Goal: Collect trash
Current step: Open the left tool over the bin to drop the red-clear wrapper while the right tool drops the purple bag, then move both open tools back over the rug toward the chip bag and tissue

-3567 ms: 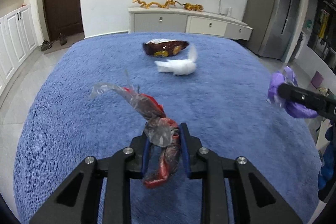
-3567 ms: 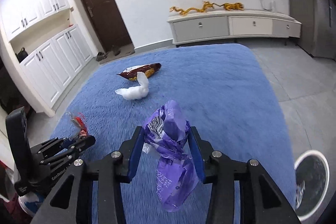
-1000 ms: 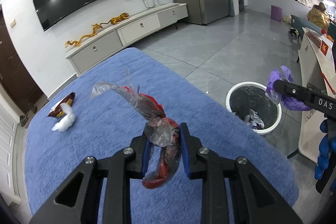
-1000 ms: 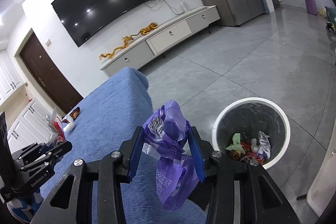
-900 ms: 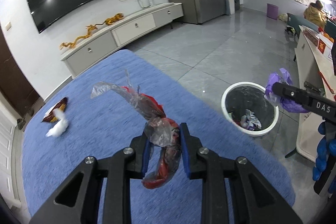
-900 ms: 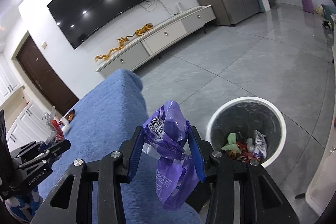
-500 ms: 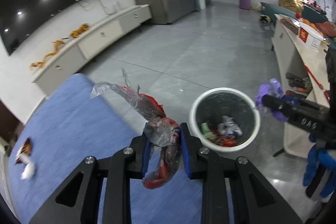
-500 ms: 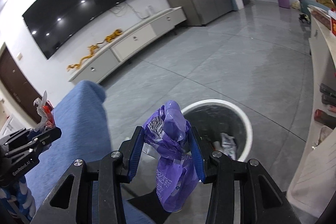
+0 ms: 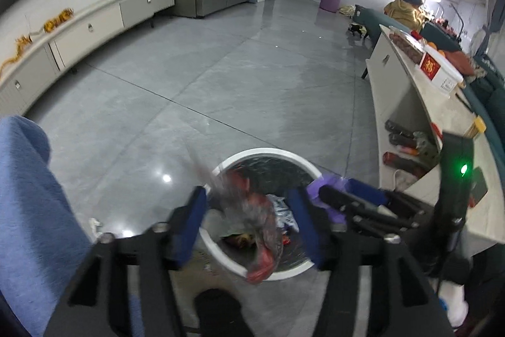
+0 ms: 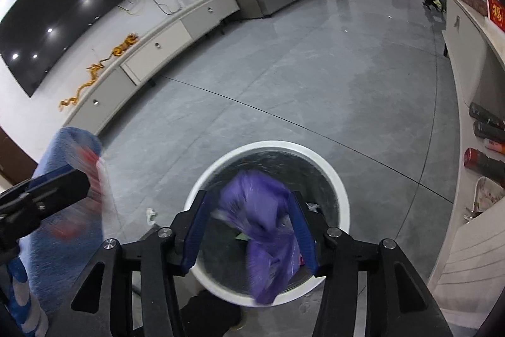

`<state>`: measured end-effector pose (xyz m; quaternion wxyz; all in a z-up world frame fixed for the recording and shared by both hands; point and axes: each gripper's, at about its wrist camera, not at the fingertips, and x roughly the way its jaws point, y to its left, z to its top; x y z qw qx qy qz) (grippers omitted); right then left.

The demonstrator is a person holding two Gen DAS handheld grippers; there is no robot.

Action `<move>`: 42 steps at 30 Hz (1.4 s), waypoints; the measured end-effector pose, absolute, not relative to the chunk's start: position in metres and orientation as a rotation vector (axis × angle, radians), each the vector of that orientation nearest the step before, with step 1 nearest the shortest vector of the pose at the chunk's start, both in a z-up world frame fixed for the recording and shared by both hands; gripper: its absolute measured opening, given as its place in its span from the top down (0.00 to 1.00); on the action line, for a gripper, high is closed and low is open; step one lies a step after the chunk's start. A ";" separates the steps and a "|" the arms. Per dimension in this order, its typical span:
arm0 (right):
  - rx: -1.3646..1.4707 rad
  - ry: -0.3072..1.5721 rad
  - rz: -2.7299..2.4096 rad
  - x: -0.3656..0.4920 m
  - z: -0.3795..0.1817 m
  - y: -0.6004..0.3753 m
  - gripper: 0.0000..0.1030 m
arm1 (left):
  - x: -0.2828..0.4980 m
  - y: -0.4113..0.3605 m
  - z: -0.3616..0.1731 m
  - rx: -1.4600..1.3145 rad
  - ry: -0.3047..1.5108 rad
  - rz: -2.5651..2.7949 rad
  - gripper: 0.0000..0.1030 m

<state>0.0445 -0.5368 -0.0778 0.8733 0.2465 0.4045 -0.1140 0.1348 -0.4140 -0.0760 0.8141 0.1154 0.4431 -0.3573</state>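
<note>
Both grippers hang over a round white trash bin (image 9: pixel 233 259) (image 10: pixel 331 179) on the grey floor, with trash inside. My left gripper (image 9: pixel 249 220) is open; a clear-and-red plastic wrapper (image 9: pixel 255 226) is blurred between its spread fingers, loose above the bin. My right gripper (image 10: pixel 251 228) is open too; a purple plastic bag (image 10: pixel 265 229) is blurred between its fingers, dropping over the bin. The right gripper shows in the left wrist view (image 9: pixel 353 201), and the left gripper in the right wrist view (image 10: pixel 47 191).
The blue-covered table's corner (image 9: pixel 28 195) (image 10: pixel 75 144) lies to the left of the bin. A white shelf unit (image 9: pixel 419 122) with bottles stands at the right. A low white cabinet (image 10: pixel 164 52) runs along the far wall. A paper scrap (image 10: pixel 151 215) lies on the floor.
Both grippers moved off the table to above the bin and opened. The red wrapper and the purple bag, held before, are now loose and falling.
</note>
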 end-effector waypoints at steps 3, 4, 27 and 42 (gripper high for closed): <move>0.521 0.851 -0.258 0.043 -0.084 -0.542 0.47 | 0.139 -0.422 -0.079 0.241 0.947 -0.770 0.46; 0.524 0.854 -0.262 0.042 -0.085 -0.543 0.47 | 0.140 -0.422 -0.080 0.241 0.950 -0.769 0.46; 0.491 0.693 -0.324 -0.024 0.012 -0.519 0.37 | 0.062 -0.347 0.007 0.160 0.712 -0.547 0.45; 0.363 0.542 -0.237 -0.058 0.100 -0.453 0.34 | 0.008 -0.253 0.073 0.085 0.565 -0.400 0.45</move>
